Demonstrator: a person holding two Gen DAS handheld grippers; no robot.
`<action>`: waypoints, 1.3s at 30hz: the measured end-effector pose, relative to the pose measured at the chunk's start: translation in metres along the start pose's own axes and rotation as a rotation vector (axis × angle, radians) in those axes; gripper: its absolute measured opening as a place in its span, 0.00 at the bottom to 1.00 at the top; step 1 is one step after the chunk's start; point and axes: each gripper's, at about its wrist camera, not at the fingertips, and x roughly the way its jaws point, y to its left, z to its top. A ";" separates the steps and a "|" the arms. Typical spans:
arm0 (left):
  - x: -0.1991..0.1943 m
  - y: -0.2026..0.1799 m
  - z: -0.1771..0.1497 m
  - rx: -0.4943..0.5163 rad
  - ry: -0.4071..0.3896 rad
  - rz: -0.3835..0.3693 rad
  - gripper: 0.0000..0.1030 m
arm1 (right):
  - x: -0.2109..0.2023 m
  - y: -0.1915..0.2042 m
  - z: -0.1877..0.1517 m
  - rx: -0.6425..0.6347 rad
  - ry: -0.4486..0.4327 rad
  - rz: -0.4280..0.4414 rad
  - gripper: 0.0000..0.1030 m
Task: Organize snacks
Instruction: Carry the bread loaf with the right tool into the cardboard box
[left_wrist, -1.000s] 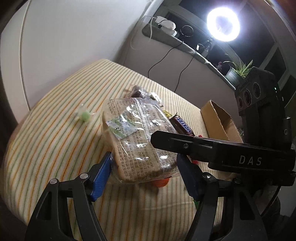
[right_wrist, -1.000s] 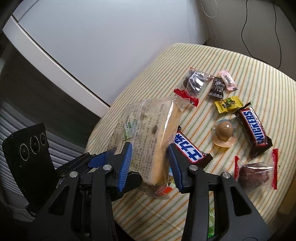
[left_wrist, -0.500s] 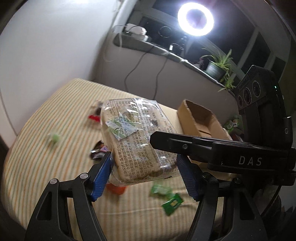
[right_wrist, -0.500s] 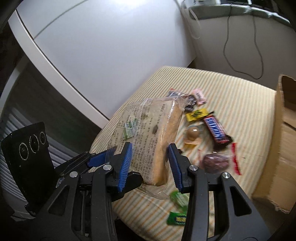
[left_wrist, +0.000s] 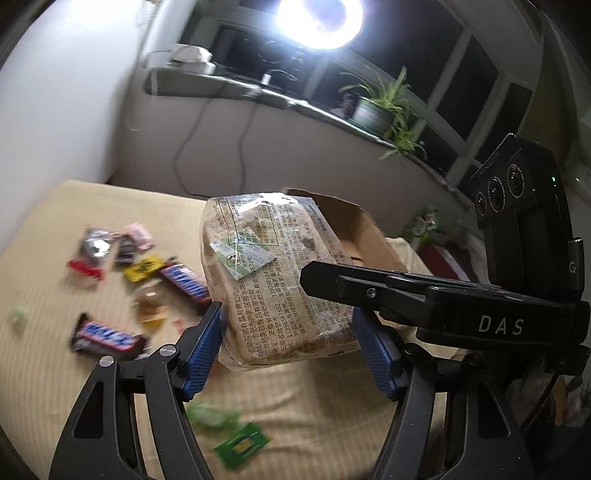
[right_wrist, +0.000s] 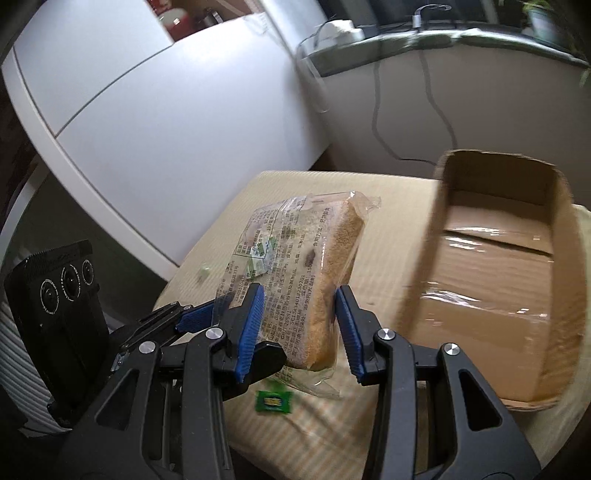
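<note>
- Bread pack (left_wrist: 273, 280), clear wrap with printed Chinese text, is off the worktop (left_wrist: 51, 221), gripped by both grippers: left gripper (left_wrist: 291, 350) clamps its wide sides, right gripper (right_wrist: 299, 325) its thin faces.
- Long axis points away from fingers, toward the open cardboard box (right_wrist: 498, 258) just beyond, right of the pack.
- Green sachet (right_wrist: 273, 400) lies beneath the pack.
- Snickers bars (left_wrist: 107, 338), small candies lie mid-worktop, left.
- "DAS" is readable on the right gripper.

a ring light (left_wrist: 317, 23) glares above a window ledge (left_wrist: 258, 96). a potted plant (left_wrist: 384, 105) stands on the ledge, and cables (left_wrist: 192, 147) hang down the wall below.
</note>
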 end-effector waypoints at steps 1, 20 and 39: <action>0.005 -0.006 0.002 0.011 0.003 -0.008 0.67 | -0.004 -0.006 0.000 0.008 -0.005 -0.006 0.41; 0.095 -0.084 0.015 0.155 0.114 -0.071 0.67 | -0.055 -0.122 -0.007 0.157 -0.057 -0.115 0.41; 0.143 -0.094 0.012 0.208 0.208 0.003 0.67 | -0.025 -0.167 -0.005 0.184 0.013 -0.169 0.41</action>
